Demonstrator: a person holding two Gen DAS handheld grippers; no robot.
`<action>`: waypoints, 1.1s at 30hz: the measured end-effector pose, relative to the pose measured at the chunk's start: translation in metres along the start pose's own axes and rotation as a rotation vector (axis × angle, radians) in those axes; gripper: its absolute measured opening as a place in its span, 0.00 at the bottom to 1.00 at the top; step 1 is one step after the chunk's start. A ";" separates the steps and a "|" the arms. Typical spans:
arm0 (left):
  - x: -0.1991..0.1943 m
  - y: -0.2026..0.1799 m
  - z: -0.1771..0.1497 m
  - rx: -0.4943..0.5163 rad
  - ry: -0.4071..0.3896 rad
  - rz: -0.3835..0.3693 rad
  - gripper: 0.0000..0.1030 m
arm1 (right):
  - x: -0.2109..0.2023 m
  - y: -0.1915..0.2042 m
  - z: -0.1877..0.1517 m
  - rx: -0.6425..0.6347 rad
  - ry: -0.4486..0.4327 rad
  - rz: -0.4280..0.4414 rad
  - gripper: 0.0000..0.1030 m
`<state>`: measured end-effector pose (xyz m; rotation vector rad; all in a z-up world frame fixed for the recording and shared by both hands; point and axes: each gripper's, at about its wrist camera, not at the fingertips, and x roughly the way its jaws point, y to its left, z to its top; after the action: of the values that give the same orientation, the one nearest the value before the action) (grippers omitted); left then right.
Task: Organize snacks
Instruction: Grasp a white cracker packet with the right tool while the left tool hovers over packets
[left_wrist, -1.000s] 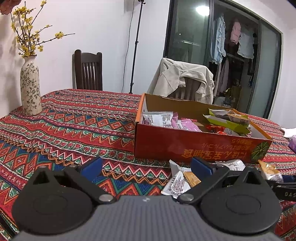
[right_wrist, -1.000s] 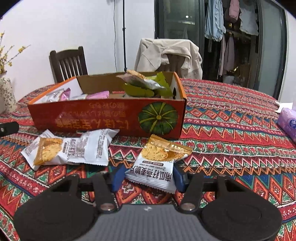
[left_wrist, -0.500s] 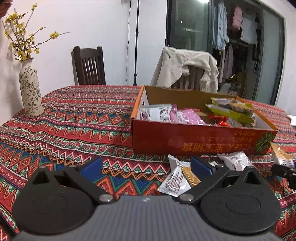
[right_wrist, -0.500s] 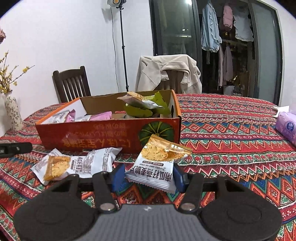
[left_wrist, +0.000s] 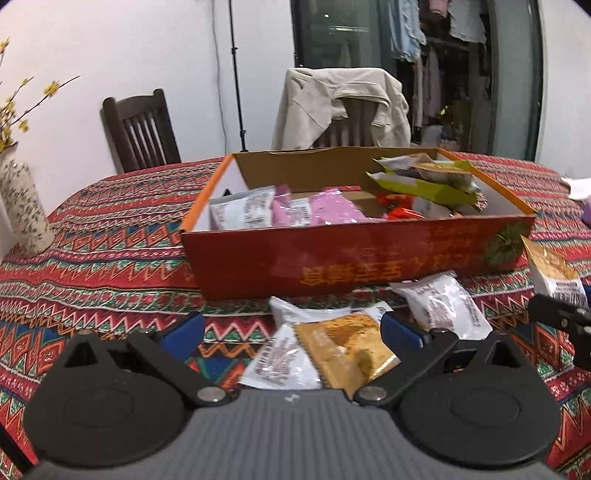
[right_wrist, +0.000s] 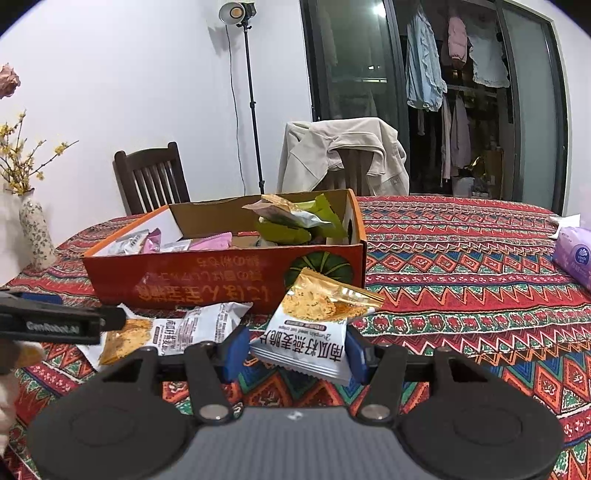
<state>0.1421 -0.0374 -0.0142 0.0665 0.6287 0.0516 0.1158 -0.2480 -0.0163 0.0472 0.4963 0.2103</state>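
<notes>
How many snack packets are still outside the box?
3: one in the right gripper, packet lifted; two on the cloth before the box, one between the open left gripper's fingers, one beside it.

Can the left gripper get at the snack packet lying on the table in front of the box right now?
Probably yes. The left gripper is open, and the snack packet lies flat on the tablecloth between its fingers, in front of the box. Nothing covers it; a second packet sits just beside it.
</notes>
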 end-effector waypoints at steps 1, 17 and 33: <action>0.002 -0.003 0.000 0.009 0.004 0.000 1.00 | -0.001 0.000 0.000 0.000 -0.003 0.003 0.53; 0.020 0.043 0.000 -0.108 0.053 0.210 1.00 | -0.005 0.001 -0.001 -0.001 -0.012 0.016 0.53; 0.018 0.015 -0.003 0.008 0.050 0.117 1.00 | -0.002 0.002 0.000 -0.003 0.004 0.011 0.53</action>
<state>0.1543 -0.0210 -0.0261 0.1104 0.6750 0.1642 0.1140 -0.2465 -0.0155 0.0467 0.4997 0.2220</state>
